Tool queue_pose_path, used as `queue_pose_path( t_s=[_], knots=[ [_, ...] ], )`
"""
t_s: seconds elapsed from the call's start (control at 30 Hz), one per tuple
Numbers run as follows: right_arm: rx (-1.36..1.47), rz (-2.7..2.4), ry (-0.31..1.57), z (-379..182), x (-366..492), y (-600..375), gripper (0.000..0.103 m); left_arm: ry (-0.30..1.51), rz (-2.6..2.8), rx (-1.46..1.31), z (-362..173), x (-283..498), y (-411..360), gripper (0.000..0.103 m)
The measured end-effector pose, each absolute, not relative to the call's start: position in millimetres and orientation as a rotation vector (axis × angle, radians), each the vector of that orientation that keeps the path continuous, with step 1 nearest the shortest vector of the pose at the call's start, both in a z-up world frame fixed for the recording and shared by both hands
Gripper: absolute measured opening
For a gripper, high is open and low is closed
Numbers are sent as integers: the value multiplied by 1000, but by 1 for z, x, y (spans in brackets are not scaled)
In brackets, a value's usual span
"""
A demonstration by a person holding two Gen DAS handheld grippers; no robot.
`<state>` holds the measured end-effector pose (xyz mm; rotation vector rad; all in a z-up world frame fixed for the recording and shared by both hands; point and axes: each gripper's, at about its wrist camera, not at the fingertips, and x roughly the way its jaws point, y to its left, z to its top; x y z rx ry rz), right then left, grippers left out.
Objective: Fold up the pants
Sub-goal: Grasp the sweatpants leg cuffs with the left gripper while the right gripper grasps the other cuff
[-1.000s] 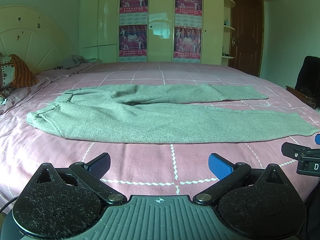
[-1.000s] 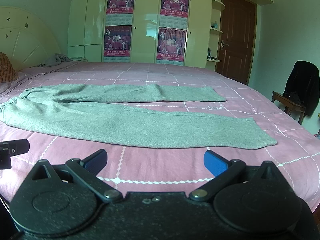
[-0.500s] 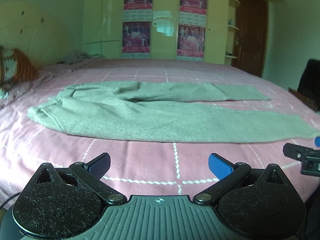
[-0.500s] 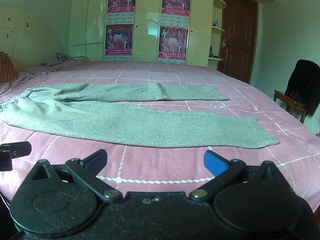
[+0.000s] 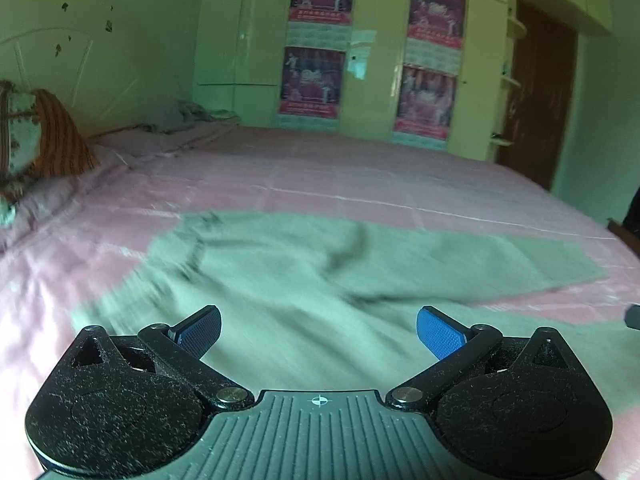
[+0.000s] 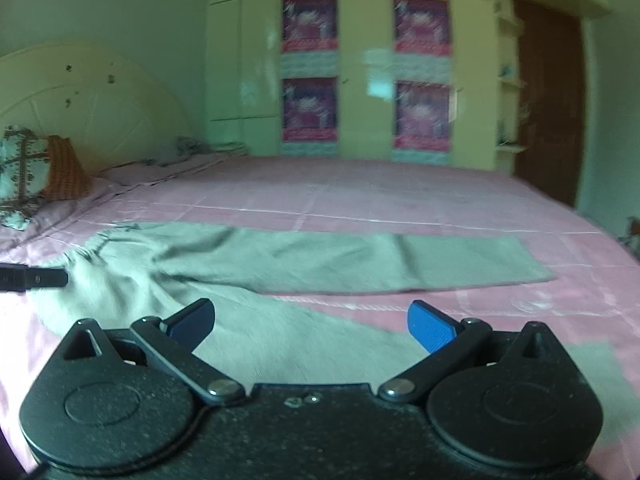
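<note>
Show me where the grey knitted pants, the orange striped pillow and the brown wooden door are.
grey knitted pants [image 6: 328,256]: right wrist view, far leg.
orange striped pillow [image 5: 60,140]: left wrist view, its middle.
brown wooden door [image 6: 548,100]: right wrist view, door panel.

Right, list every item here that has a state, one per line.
Left tongs: open, empty, over the pants.
Right tongs: open, empty, over the near leg.
Grey knit pants: unfolded, flat on the pink quilted bed, legs apart.
Brown wooden door: shut.
Cream wardrobe doors: shut.
</note>
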<state>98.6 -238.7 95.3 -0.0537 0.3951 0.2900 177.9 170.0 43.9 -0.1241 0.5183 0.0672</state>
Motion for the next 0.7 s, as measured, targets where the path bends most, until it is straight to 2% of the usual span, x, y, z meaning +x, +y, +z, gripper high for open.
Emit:
queue_pose_path(
  t_s=[0.13,0.23,0.3,0.33,0.37,0.4,0.43,0.47,0.5,0.53,0.57,0.7],
  knots=[
    [-35,379,541,103,173,-219,103,627,121,-94,37,246,228,103],
    [-98,431,527,107,214,-194,103,660,170,-39,33,289,265,102],
    [-117,489,522,109,239,-177,101,665,137,-69,30,312,291,65],
    [-124,510,514,110,251,-169,93,668,133,-90,29,326,304,64],
    [-126,538,507,111,263,-162,72,665,134,-83,27,338,313,64],
    [-137,563,506,111,276,-154,60,665,133,-65,22,351,319,64],
    [-152,582,509,111,289,-146,54,669,127,-54,18,365,326,64],
    [-167,598,513,110,304,-137,59,663,120,-52,15,377,333,66],
    [-175,611,510,108,318,-129,63,645,108,-49,15,384,338,74],
    [-186,621,501,106,333,-122,73,644,104,-46,11,396,343,76],
    [-201,630,489,103,345,-114,77,656,104,-45,7,406,347,76],
    [-241,690,522,82,394,-88,65,705,70,-87,-13,451,360,76]
  ],
)
